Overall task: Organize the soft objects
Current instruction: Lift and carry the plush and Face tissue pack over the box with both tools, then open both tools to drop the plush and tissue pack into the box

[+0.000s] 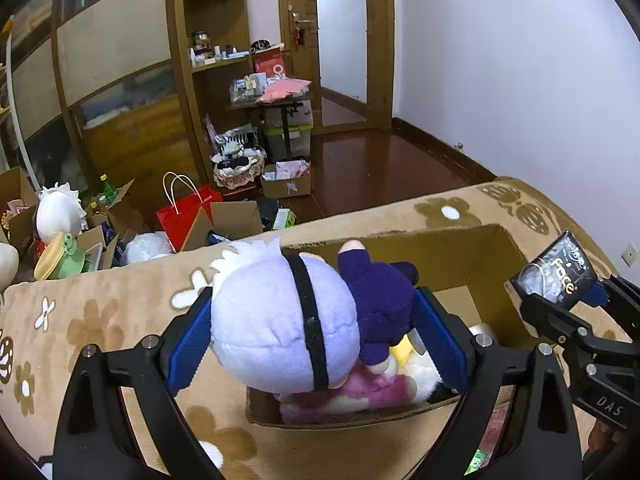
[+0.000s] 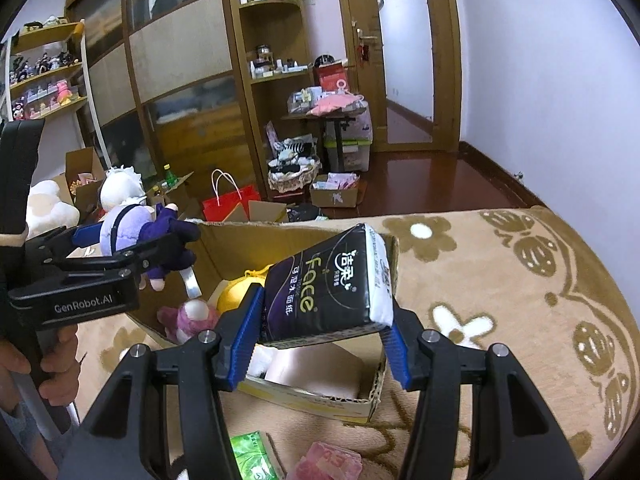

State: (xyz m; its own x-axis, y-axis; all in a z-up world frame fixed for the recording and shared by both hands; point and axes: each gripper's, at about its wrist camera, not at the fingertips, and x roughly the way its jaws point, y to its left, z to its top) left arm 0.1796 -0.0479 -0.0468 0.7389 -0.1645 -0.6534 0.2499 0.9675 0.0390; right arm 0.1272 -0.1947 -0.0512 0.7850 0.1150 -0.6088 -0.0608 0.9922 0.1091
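- Between the blue pads of the left gripper [image 1: 316,336], a doll [image 1: 304,312] with a lilac head and navy body is clamped, held over the box [image 1: 452,260].
- The right gripper [image 2: 320,336] clasps a black tissue pack [image 2: 328,284] above the same box.
- Inside lie a pink plush [image 2: 188,316] and a yellow toy [image 2: 236,288].
- The box sits on a tan floral blanket [image 2: 500,292].

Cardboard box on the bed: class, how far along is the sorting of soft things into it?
Done: a pink plush and a yellow toy already lie in the cardboard box. In hand: the left gripper holds a purple-haired doll over it; the right gripper holds a black tissue pack. Left: green and pink packs on the blanket.
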